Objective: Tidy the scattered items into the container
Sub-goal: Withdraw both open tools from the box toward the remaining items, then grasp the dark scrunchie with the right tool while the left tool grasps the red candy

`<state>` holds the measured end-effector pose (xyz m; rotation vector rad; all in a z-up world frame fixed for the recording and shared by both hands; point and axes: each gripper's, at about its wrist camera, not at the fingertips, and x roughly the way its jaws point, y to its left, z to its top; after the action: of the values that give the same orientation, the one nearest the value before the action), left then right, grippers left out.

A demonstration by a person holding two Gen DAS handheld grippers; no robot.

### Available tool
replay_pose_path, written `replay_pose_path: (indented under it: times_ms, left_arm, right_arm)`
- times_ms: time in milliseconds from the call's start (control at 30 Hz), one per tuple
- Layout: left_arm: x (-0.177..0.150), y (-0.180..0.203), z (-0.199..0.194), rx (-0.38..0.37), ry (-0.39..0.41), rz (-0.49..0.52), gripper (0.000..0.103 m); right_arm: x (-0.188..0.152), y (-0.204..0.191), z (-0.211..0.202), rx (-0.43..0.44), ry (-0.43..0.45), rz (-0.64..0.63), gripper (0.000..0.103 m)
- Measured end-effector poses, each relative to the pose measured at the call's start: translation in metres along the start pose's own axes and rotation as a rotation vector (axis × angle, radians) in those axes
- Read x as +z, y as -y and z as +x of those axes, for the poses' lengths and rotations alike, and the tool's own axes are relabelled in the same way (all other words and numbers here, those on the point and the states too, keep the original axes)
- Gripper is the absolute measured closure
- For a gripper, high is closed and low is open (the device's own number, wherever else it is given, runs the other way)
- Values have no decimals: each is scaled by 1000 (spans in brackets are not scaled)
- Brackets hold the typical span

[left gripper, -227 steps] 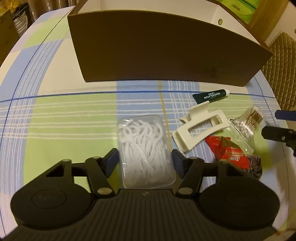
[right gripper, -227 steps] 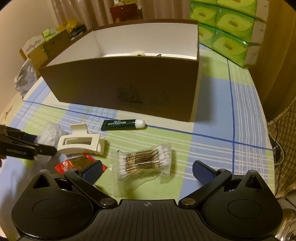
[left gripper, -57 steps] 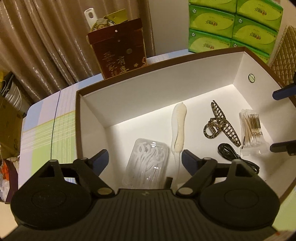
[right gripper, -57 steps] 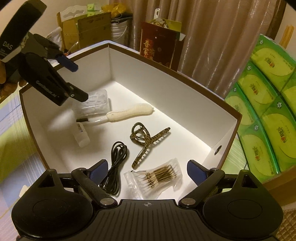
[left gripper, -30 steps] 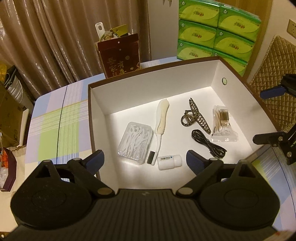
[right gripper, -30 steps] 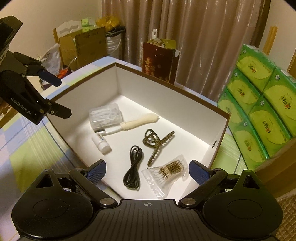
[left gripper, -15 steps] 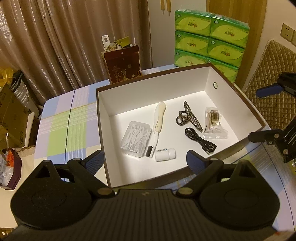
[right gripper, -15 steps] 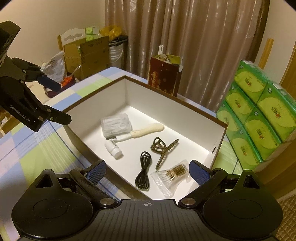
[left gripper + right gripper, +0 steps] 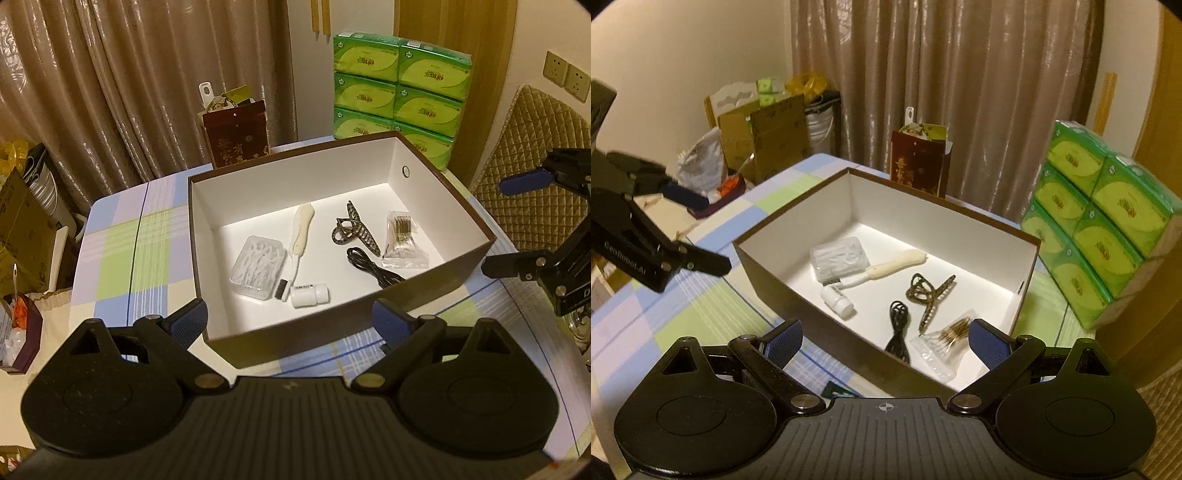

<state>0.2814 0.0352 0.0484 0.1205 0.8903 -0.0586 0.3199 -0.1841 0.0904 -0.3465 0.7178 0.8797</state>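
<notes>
Green tube mostly hidden.

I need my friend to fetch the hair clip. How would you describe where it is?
Look in the brown box on the checked table. The hair clip lies mid-floor, between the cream-handled brush and the cotton swab bag. It alone is leopard-patterned and claw-shaped.

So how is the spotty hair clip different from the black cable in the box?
The hair clip is brown and patterned, stiff, with a loop and long prongs. The black cable is plain, thin and floppy, bundled into a long coil. Both lie flat on the box floor, side by side.
</notes>
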Motion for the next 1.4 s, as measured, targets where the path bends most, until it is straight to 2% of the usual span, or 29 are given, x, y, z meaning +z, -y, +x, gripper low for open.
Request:
replay_pose_path:
  times_ms: [233,467,933,1133,1400]
  left_arm:
    - [-25,3,-10,-21,-1,-25,9]
    - [-57,5,-8,-41,-37,-52,9]
    - [-134,11,15,-105,-187,-181,9]
    - [-157,10,26,-101,-248,-225,9]
    - [-167,5,33,-81,-264,-239,9]
  right_arm:
    - [-23,-4,-6,18,-2,85,9]
    - [-53,-19,-12,40,-24,153,9]
    - [-140,-56,3,78,-174,293,9]
    - [-154,-70,19,75,-215,278,9]
    - [-155,-75,39,63,-212,241,9]
